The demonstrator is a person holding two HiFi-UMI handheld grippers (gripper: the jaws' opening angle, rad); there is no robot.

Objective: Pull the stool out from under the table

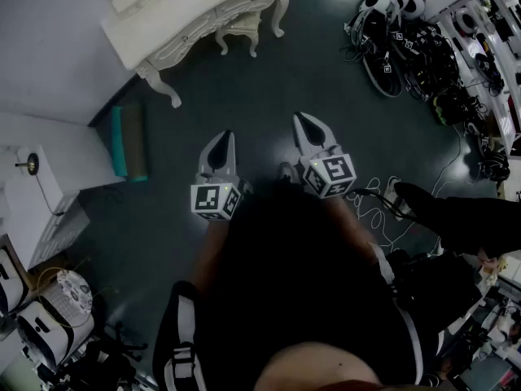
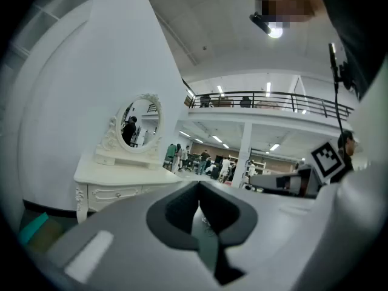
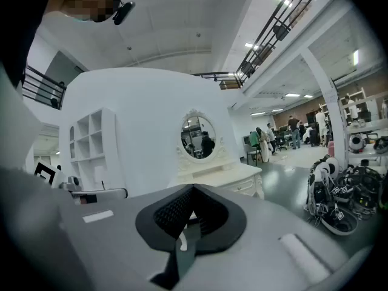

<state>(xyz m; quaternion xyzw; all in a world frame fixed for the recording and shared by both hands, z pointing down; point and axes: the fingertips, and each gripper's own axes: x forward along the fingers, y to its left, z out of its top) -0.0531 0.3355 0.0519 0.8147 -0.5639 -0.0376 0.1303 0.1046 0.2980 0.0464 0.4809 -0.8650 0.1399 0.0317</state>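
Stool [image 1: 241, 28] is seen tucked under the white dressing table [image 1: 163, 24], well apart from the left gripper [image 1: 225, 139] and right gripper [image 1: 304, 121], whose jaws are pressed together, empty

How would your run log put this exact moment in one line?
phase: before grasp | left tool: shut, empty | right tool: shut, empty | stool: under dressing table, untouched

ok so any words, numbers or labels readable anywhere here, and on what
No readable words or numbers in any view.
On the left hand-held gripper, the cube: black-and-white square code, no letters.
On the right hand-held gripper, the cube: the same.
In the gear pile, the tags: too small to read.
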